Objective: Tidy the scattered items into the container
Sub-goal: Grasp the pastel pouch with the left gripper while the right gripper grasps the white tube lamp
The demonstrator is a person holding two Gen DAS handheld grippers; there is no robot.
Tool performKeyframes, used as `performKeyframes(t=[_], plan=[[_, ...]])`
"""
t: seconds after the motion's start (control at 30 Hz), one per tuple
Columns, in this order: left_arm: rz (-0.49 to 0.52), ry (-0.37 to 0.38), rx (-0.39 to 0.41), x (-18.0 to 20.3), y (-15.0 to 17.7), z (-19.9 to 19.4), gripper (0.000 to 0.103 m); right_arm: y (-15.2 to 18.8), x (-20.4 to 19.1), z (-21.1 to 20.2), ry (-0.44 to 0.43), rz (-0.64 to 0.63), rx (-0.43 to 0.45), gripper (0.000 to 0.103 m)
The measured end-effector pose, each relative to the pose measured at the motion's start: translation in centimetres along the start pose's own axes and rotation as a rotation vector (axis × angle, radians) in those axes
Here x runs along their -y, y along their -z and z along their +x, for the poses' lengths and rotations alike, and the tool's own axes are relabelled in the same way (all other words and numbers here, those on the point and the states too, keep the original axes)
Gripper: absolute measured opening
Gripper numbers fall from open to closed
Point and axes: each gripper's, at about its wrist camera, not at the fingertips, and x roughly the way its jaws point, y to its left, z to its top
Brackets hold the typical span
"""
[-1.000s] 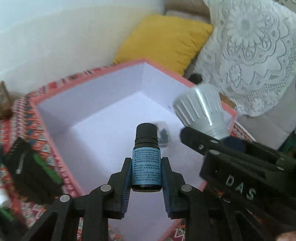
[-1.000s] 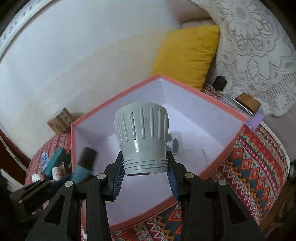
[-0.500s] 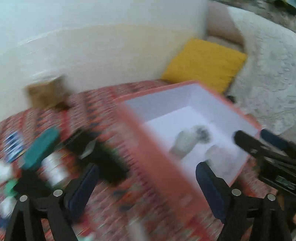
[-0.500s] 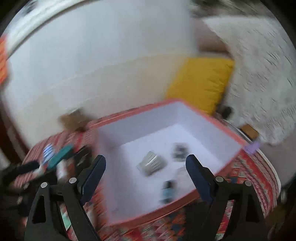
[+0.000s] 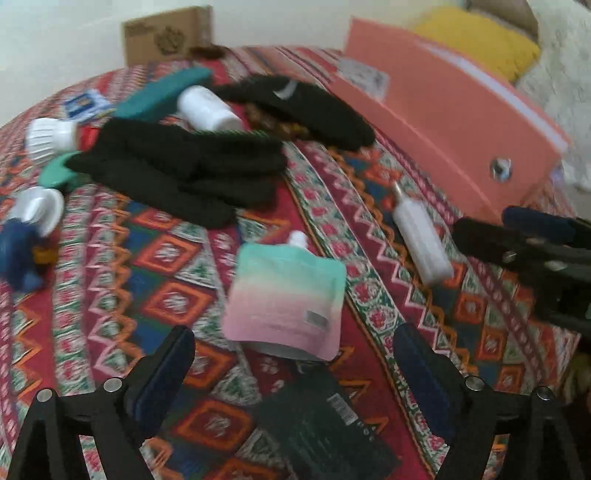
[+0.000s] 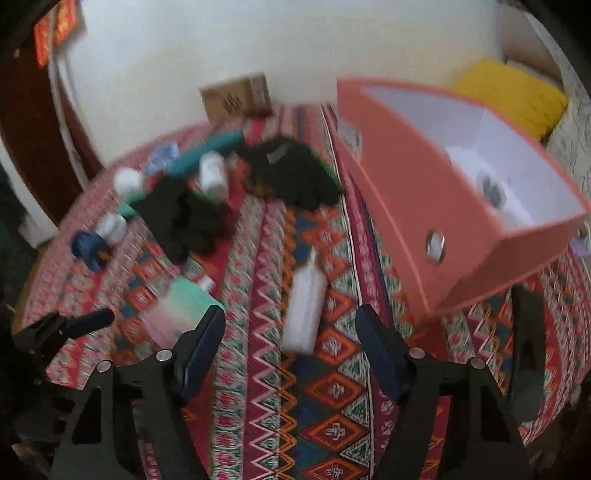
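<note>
The pink box (image 5: 443, 110) (image 6: 417, 206) stands at the right on the patterned cloth, with small items inside. My left gripper (image 5: 293, 373) is open and empty, just short of a teal-to-pink pouch (image 5: 286, 286) (image 6: 177, 308). My right gripper (image 6: 291, 349) is open and empty, just short of a white bottle (image 6: 304, 306) (image 5: 421, 236) that lies beside the box. Black gloves (image 5: 177, 166) (image 6: 184, 214), a white jar (image 5: 207, 109) and a teal case (image 5: 162, 94) lie further back.
A cardboard box (image 5: 168, 33) stands at the back wall. A black packet (image 5: 321, 432) lies under my left gripper. White caps (image 5: 46, 138) and a blue object (image 5: 18, 254) lie at the left. A yellow cushion (image 6: 513, 96) is behind the box.
Both grippers let go of the dark bottle and the grey cap into the box, opened, and swung left and down over the scattered items on the cloth.
</note>
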Motion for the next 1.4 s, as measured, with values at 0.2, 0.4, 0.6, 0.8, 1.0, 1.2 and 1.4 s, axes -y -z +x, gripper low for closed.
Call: performKeyframes(t=[0.2,0.4,0.6,0.8,1.0,1.2,1.4], plan=[[-0.013,0.008,-0.052,-0.2,-0.8,3.4,0.091,0.5,1.6,3.5,0.018,0.053,-0.075,0.075],[0.042,-0.036,-0.049,-0.1,-0.7,5.0,0.094,0.6,1.8,5.9,-0.008,0.077,-0.140,0.074],[0.095,-0.064,-0.045,0.4,-0.7,5.6,0.092,0.5,1.2,6.7,0.017,0.047,-0.139,0.057],[0.082,-0.036,-0.092,-0.4,-1.0,4.6,0.067,0.2,0.5,6.8,-0.009,0.010,-0.133,0.028],[0.091,-0.048,-0.060,0.5,-1.0,2.9,0.061,0.1,-0.4,5.7,-0.082,0.004,-0.117,0.028],[0.058,-0.045,-0.019,0.1,-1.6,0.6,0.061,-0.1,-1.5,3.1,-0.137,-0.022,-0.074,0.028],[0.030,-0.056,0.048,-0.3,-2.3,-2.8,0.061,-0.5,-2.3,0.3,-0.178,-0.038,-0.025,0.028]])
